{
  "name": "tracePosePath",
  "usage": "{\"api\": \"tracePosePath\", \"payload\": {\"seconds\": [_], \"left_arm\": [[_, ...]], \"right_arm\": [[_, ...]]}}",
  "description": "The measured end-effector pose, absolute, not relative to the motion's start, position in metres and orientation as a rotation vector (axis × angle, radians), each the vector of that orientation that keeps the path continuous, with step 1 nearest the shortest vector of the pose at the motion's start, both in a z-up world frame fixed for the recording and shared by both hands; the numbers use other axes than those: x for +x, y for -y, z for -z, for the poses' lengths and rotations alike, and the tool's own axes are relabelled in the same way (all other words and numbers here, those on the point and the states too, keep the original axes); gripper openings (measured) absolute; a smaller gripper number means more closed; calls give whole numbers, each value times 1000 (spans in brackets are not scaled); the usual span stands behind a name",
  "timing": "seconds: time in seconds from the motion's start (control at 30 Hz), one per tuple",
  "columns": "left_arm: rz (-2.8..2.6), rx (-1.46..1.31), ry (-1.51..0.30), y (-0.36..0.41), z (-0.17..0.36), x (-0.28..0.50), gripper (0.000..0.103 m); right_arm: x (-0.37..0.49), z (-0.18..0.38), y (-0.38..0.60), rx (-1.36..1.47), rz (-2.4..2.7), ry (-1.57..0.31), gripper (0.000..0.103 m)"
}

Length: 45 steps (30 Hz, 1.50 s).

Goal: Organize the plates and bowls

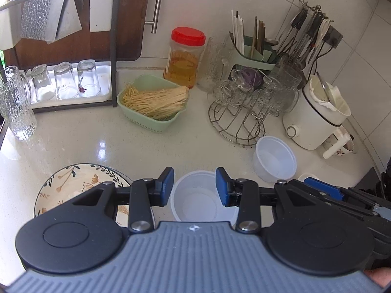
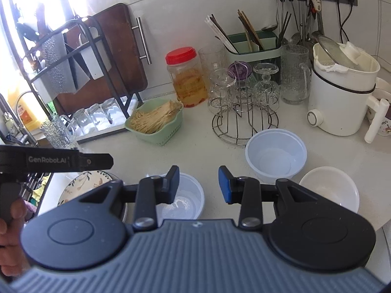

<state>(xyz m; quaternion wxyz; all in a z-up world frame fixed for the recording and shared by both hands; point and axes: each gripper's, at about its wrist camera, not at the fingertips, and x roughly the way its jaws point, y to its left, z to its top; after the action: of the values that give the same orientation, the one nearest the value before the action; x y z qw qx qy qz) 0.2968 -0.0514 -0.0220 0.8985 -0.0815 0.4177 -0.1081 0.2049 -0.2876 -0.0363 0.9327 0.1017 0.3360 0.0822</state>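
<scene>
Both grippers hung above the surface (image 2: 195, 146) with jaws parted and nothing between them: the left gripper (image 1: 194, 186) over the near plastic bowl (image 1: 195, 200), the right gripper (image 2: 198, 184) just beside that bowl. Left of the near bowl lay the floral plate (image 1: 73, 183); beyond it to the right stood a second plastic bowl (image 2: 276, 156), then a white ceramic bowl (image 2: 337, 190), perhaps a shallow dish, partly hidden. The step seemed a pause between picks; next, a gripper must descend and pinch a bowl's rim for stacking.
</scene>
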Motion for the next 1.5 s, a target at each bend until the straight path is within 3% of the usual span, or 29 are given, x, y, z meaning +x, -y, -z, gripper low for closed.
{"api": "tracePosePath", "payload": {"seconds": [0.9,1.5], "left_arm": [[545,-128,-891,75,38,299,43],[571,-58,-949,142,78,370,50]], "right_arm": [[149,35,281,263,112,-715,38],[200,64,331,316,202,-757,38]]}}
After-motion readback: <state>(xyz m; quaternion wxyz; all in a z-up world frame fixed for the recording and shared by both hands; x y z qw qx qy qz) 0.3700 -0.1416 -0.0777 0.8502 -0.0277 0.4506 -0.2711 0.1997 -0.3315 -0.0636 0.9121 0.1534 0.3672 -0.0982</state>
